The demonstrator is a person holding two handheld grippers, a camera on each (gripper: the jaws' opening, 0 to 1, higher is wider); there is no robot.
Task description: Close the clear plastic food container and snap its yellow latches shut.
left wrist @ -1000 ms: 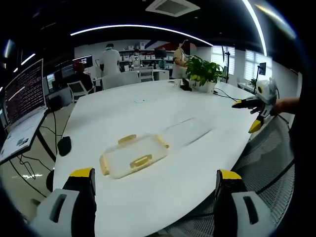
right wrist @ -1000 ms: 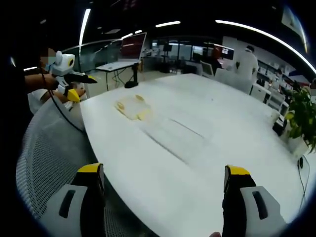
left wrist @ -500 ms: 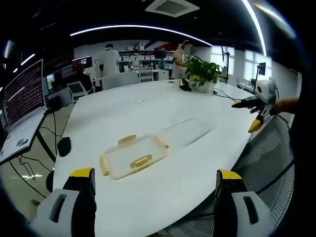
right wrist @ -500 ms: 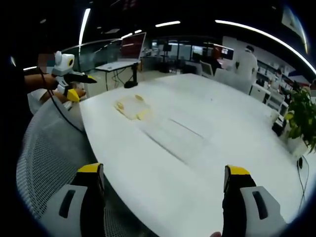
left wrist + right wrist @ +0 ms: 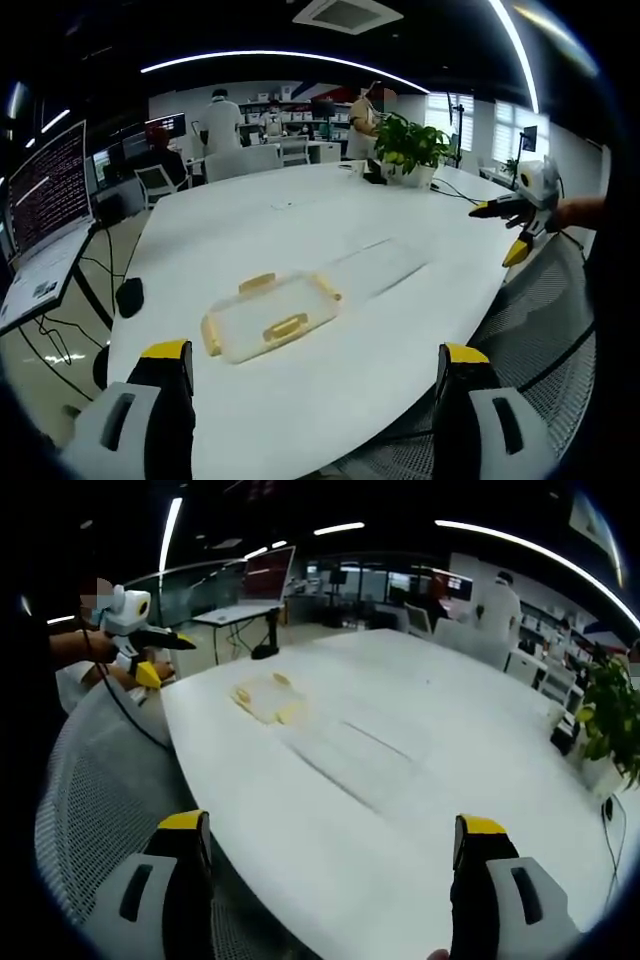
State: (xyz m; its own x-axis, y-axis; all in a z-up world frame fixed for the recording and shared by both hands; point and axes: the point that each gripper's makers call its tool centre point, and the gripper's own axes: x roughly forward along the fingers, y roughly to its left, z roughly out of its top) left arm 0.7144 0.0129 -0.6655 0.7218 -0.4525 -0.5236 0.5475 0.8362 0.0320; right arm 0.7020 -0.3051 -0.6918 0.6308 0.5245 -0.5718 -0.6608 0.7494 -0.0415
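Observation:
The clear plastic container (image 5: 268,319) with yellow latches lies flat on the white table (image 5: 300,220), just ahead of my left gripper (image 5: 314,352), whose jaws stand wide apart and empty. A clear flat lid (image 5: 383,268) rests on the table to the container's right. In the right gripper view the container (image 5: 268,698) sits far off at the table's left end, and the lid (image 5: 352,752) lies between it and my right gripper (image 5: 332,823), which is open and holds nothing. Each gripper also appears in the other's view, held up off the table: the right gripper (image 5: 503,232), the left gripper (image 5: 168,657).
A potted plant (image 5: 412,148) and a black cable (image 5: 455,195) sit at the table's far right end. A mesh chair (image 5: 90,780) stands by the near edge. A monitor (image 5: 50,185) stands left of the table, with people at desks behind.

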